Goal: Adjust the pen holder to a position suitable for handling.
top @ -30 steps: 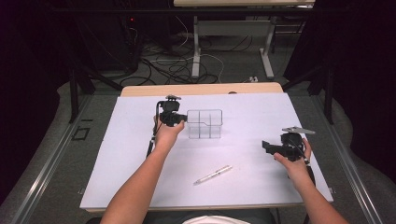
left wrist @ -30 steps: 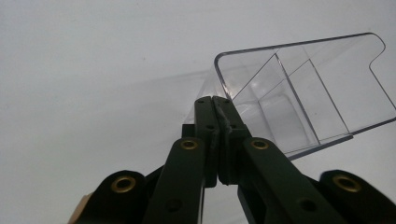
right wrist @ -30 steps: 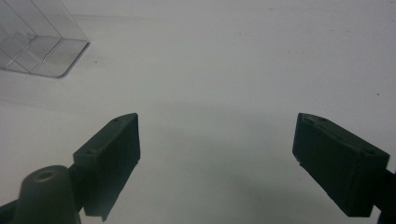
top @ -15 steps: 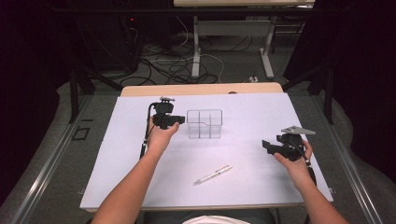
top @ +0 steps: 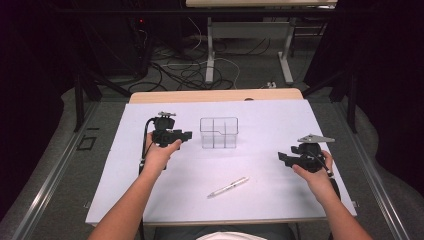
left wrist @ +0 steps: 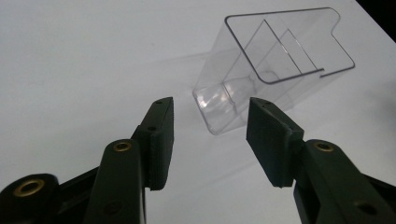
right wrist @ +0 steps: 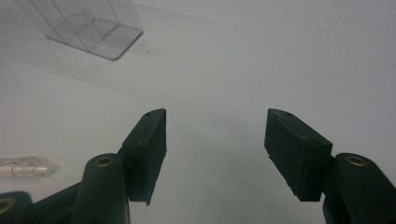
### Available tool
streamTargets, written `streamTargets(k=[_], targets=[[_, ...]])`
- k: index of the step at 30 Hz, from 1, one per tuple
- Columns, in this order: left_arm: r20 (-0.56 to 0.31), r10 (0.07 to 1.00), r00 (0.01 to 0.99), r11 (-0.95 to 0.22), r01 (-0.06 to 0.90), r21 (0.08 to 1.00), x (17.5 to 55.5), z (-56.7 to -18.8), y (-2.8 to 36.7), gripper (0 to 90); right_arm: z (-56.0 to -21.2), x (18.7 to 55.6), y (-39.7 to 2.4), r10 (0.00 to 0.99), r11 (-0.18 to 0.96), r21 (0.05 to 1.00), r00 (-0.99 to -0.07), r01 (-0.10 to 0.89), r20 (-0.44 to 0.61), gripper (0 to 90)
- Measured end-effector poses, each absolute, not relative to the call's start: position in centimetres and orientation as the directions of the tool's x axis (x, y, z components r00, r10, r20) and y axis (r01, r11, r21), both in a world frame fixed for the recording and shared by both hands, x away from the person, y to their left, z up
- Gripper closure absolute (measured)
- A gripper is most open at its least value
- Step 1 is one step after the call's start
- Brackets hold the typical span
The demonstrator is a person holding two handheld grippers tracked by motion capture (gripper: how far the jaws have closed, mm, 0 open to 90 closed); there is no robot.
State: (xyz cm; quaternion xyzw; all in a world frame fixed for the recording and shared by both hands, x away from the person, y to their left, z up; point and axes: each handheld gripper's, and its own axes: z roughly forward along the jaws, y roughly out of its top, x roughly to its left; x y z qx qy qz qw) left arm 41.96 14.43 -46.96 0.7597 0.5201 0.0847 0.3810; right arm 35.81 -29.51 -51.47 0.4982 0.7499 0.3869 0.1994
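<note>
The left gripper (top: 186, 135) sits just left of the clear plastic holder (top: 219, 133) at the far middle of the table, its jaws half apart, just opened wider, nothing between them. The right gripper (top: 283, 157), half open and just narrowed, is empty. The pen (top: 228, 187) lies nearer; approach it low, jaws astride its barrel.

No readable text, label or number anywhere.

Dark room, cables (top: 192, 70) tangled on grey floor (top: 250, 75) beneath a desk (top: 260, 4).
</note>
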Motion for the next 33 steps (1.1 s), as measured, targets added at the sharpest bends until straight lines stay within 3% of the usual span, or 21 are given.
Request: streamTargets(k=[6,18,33], targets=[[-0.226,0.842,0.490,-0.212,0.686,0.696,40.9,-47.1,15.1,41.3,-50.9,35.8,-28.6,0.882,0.267,0.754,-0.468,0.600,0.060,38.2],[-0.160,0.854,0.494,-0.229,0.634,0.738,38.7,-47.8,16.6,20.0,-50.1,36.2,-25.5,0.829,0.407,0.711,-0.559,0.574,-0.023,25.9],[-0.172,0.855,0.489,-0.199,0.616,0.762,38.0,-48.9,17.8,8.8,-49.1,36.8,-19.8,0.679,0.607,0.638,-0.726,0.474,-0.106,17.6]])
